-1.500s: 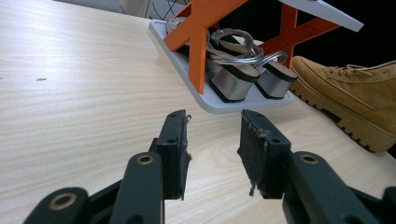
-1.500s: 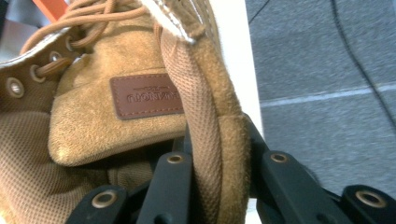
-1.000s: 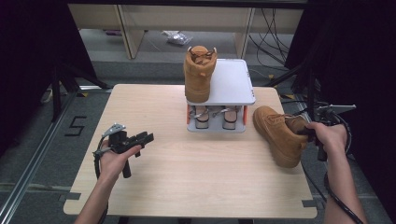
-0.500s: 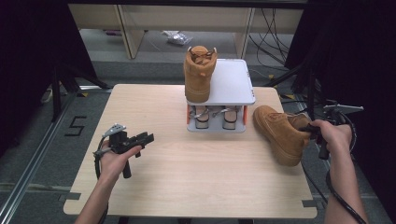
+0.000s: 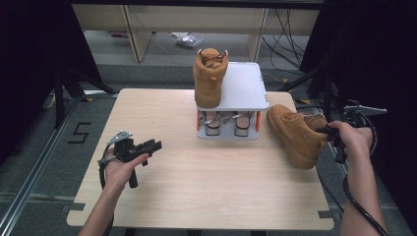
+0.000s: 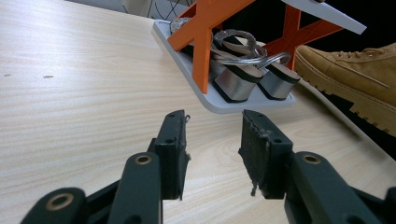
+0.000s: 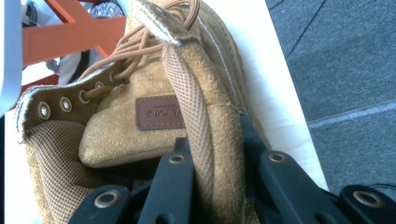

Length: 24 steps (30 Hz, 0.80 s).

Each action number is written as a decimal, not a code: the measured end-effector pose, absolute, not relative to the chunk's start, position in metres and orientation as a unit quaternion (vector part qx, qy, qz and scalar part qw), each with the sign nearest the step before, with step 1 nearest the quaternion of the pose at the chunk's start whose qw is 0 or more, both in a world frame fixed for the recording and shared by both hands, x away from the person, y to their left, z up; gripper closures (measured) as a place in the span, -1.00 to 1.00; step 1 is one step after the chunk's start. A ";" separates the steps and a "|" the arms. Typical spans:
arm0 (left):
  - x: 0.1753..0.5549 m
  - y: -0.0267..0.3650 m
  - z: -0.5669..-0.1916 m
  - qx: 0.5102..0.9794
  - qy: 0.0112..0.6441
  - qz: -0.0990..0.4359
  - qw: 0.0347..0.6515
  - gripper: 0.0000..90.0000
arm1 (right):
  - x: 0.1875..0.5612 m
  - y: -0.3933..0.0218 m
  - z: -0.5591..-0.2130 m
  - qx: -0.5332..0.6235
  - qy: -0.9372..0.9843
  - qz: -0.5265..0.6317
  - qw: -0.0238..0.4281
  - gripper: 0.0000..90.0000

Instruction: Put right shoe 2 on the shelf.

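The little rack held a pair of heeled sandals underneath and one tan boot upright on top. The other boot sat at the table's right edge, its collar pinched by the right gripper. The left gripper was spread open, empty. The label's lettering inside the boot was too blurry to read.

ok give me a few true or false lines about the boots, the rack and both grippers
1. The right gripper clamps the collar of a tan suede boot. True.
2. The left gripper holds a sandal. False: its jaws are apart with nothing between them, above the light wooden table.
3. A second tan boot stands on the white shelf rack. True.
4. The rack's lower tier is bare. False: silver sandals sit there.
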State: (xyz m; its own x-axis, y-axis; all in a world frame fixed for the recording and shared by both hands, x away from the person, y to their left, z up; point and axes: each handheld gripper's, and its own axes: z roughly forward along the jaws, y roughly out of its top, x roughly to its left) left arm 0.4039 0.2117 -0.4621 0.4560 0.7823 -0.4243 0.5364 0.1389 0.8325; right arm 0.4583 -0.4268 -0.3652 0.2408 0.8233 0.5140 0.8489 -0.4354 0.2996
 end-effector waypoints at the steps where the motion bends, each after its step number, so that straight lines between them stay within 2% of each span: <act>1: 0.404 0.212 -0.462 0.647 0.510 0.111 0.556 0.33 | 0.459 -0.426 -0.364 -0.791 -0.526 -0.311 0.024 0.79; 2: 0.404 0.212 -0.462 0.646 0.510 0.111 0.556 0.33 | 0.459 -0.427 -0.366 -0.782 -0.537 -0.316 0.008 0.79; 24: 0.404 0.214 -0.463 0.643 0.514 0.109 0.558 0.32 | 0.470 -0.423 -0.344 -0.797 -0.499 -0.341 0.017 0.79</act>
State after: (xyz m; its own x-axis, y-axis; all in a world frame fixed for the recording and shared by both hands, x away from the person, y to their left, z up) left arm 0.4037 0.2139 -0.4630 0.4489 0.7819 -0.4325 0.5389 0.1492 0.8291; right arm 0.4698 -0.4233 -0.3439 0.2700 0.7835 0.5597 0.8067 -0.5014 0.3127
